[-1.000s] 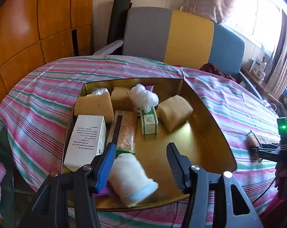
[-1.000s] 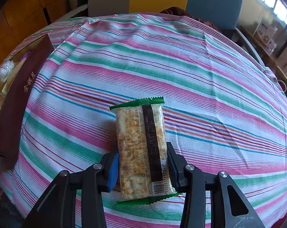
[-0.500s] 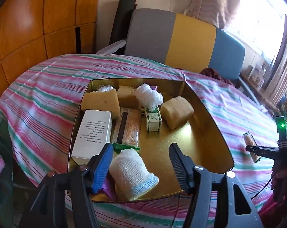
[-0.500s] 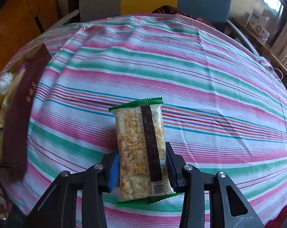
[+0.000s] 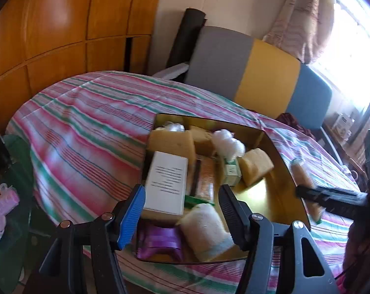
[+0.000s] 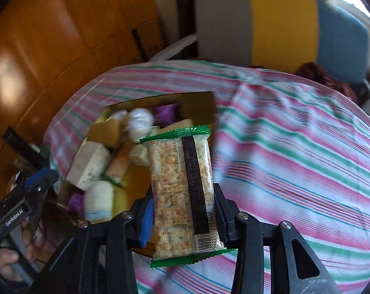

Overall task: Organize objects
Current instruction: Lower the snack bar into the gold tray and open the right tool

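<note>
Got the cracker pack [image 6: 183, 191] pinched in my right tongs [image 6: 182, 216], left tongs [image 5: 182, 210] wide and empty, so I'd lower it flat into the gold box's [image 5: 286, 171] bare spot.

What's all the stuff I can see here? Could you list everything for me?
gold tray: one, on the table
white box: one, tray's left side
yellow sponges: three, tan-yellow, tray's far half
cracker packs: two, green-edged; one in tray, one held
small green box: one, tray centre
white rolled towel: one, tray's near edge
purple packet: one, near corner
striped tablecloth: pink, green, white
chair: grey, yellow, blue, behind table
left gripper: open, empty
right gripper: closed on cracker pack
</note>
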A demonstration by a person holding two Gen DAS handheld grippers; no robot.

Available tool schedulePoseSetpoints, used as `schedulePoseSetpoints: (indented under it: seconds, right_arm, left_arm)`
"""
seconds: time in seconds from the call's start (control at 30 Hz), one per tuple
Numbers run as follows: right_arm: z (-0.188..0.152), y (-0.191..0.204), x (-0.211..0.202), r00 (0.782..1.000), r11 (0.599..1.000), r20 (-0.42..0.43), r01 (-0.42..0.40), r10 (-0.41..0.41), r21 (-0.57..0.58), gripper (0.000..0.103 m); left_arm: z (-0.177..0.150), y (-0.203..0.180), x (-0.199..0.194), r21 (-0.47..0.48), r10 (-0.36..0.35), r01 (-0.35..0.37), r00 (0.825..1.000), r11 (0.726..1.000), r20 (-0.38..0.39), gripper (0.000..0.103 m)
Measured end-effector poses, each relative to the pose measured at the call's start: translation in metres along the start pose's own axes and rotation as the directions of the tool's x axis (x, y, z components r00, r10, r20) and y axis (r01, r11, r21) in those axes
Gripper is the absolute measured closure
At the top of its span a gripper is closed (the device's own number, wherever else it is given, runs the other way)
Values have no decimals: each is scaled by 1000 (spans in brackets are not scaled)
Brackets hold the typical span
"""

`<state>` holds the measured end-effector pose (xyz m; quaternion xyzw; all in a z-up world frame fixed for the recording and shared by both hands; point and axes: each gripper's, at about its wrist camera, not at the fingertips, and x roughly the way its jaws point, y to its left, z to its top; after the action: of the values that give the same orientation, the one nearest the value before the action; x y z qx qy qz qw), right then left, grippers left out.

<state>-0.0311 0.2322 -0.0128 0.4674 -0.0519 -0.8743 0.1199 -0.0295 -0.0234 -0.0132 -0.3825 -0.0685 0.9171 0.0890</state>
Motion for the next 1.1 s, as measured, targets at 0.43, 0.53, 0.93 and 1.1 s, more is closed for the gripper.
schedulePoseSetpoints:
  seconds: [0.43,0.53,0.93,1.1]
  right_arm:
    - [-15,37,87,984,994,-177,6,-25,-107,57]
    - [-16,35,87,985,995,-172,-3,-14,-96,53]
    - [-26,27,47,999,1000,-22,24,-24,-10,34]
    - [-32,30,16,989,993,86,116,-117,19,23]
  left_arm:
    - [-8,-9,11,46,73,-72,997,996,-20,40]
    - [-9,-15,11,59,73,-72,997,996,-16,40]
    - [-3,-42,-11,90,175,-182,981,979,81,37]
    - [-1,-51,-24,83,189,-200,974,976,122,36]
